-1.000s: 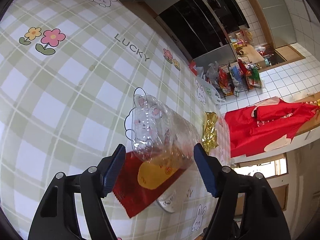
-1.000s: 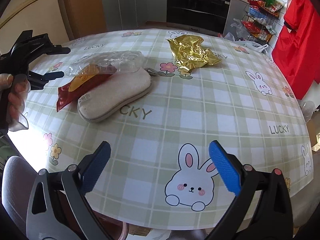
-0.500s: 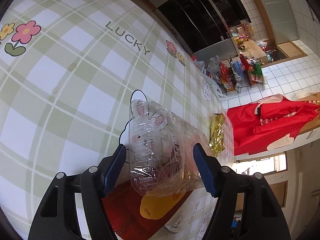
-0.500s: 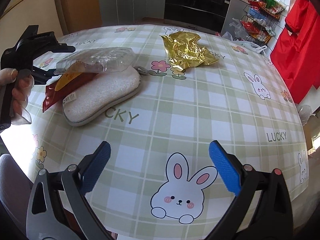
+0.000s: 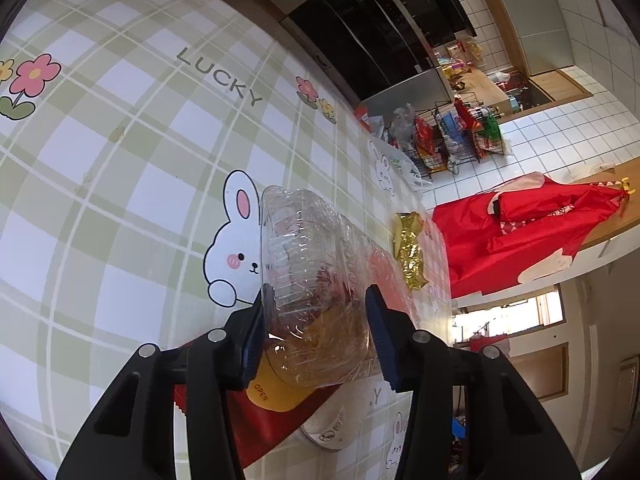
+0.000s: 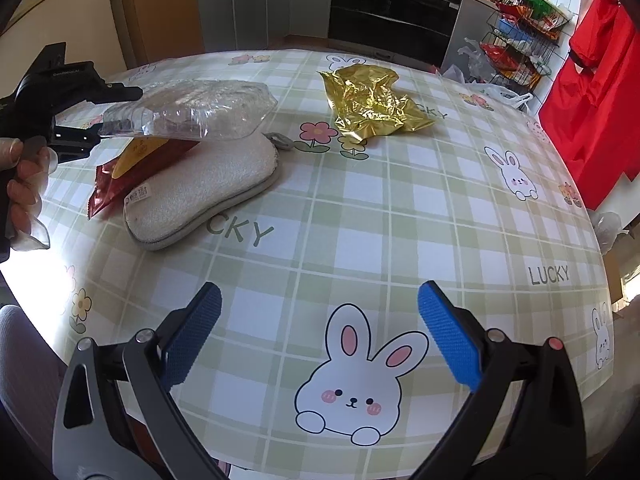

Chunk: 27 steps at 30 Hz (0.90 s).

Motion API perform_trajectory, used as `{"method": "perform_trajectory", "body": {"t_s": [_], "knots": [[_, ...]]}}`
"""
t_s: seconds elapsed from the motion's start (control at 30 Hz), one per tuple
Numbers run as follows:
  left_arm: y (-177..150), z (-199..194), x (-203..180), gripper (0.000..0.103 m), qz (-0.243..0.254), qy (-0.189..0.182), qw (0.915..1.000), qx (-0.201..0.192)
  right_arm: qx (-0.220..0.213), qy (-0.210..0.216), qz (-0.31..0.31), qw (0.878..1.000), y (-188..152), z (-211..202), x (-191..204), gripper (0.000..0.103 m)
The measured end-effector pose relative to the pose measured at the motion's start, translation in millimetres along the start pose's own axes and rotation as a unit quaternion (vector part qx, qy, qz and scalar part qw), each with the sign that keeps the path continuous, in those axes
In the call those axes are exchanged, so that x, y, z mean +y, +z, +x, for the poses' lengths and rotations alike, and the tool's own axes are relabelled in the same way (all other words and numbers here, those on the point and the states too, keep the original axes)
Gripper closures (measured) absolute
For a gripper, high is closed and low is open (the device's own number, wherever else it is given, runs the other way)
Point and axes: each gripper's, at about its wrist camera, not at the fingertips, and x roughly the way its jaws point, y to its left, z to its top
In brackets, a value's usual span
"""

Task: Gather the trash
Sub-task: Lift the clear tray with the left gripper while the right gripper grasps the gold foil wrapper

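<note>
The left gripper (image 5: 316,332) has just been closed onto the crushed clear bottle (image 5: 316,280), now clamped between its pads. The first piece of trash is judged secured; the right gripper (image 6: 320,340) is held wide apart, nothing in it

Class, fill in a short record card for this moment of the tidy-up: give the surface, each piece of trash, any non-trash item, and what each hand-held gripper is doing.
surface: table with a green checked bunny cloth
left hand-held gripper: jaws have just been closing, pads now pressing a crushed clear plastic bottle
right hand-held gripper: open, nothing between its jaws, above a printed bunny
other trash: red snack wrapper under the bottle; crumpled gold foil farther back
non-trash: white fabric pouch, partly on the wrapper
</note>
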Motion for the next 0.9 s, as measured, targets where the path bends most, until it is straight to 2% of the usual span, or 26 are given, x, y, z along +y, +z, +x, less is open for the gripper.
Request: {"method": "perform_trajectory", "body": {"t_s": [0.23,0.43,0.57,0.73,0.83,0.9], "knots": [[1,-29,-18,0.058,0.006,-0.046,0.9984,-0.032,-0.012,-0.006,-0.016,1.000,16,-4,-6,0.006],[2,-65,-14,0.058,0.001,-0.050,0.9960,-0.074,-0.047,-0.017,-0.069,0.996,63,9,-19,0.006],[2,-89,2,0.058,-0.009,-0.041,0.9944,-0.097,-0.067,-0.012,-0.071,0.995,110,36,-32,0.006],[1,-112,20,0.058,-0.021,-0.028,0.9919,-0.122,-0.049,-0.023,-0.085,0.995,156,85,-23,0.006],[-1,-120,29,0.058,-0.030,-0.029,0.9909,-0.128,-0.033,-0.012,-0.032,0.999,176,118,-27,0.006],[-3,-126,39,0.058,-0.039,-0.032,0.9905,-0.128,-0.024,-0.036,-0.013,0.999,187,136,-27,0.006]]}}
